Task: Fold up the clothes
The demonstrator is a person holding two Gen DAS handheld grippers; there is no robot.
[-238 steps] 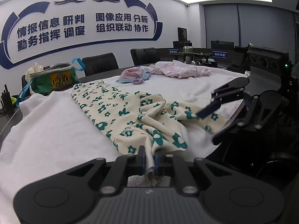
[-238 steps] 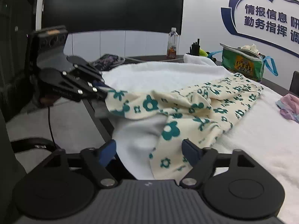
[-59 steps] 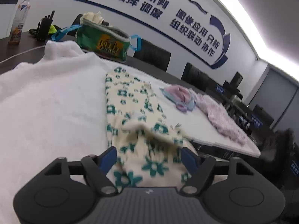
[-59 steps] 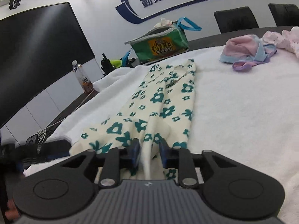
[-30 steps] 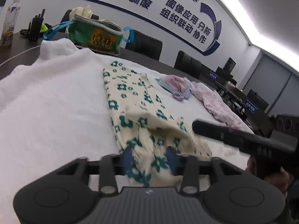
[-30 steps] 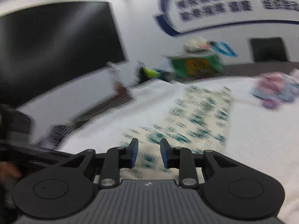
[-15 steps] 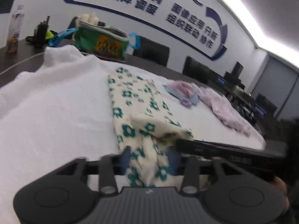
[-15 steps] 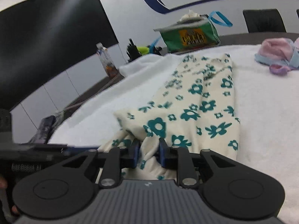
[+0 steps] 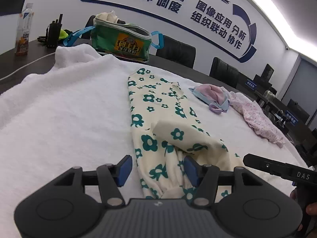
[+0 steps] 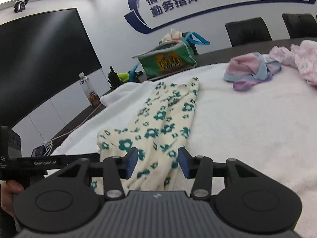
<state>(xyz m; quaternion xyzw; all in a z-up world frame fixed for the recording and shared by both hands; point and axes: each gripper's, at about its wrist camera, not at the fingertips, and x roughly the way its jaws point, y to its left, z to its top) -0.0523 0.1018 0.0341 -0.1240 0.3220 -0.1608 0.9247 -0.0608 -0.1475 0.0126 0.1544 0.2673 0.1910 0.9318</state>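
Floral garment [image 9: 158, 130] between spread left gripper [image 9: 158, 171] fingers

Bright room, white glow from a ceiling light strip [image 9: 277, 10] at the far right, soft shadows, walls bend round at the edges, near white blanket [image 10: 257, 119] a bit washed out, flowers slightly blurry in right view.

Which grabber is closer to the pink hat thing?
Right, probably. The right gripper has the pink hat ahead to its right; the left gripper lies farther across the flowered garment from it.
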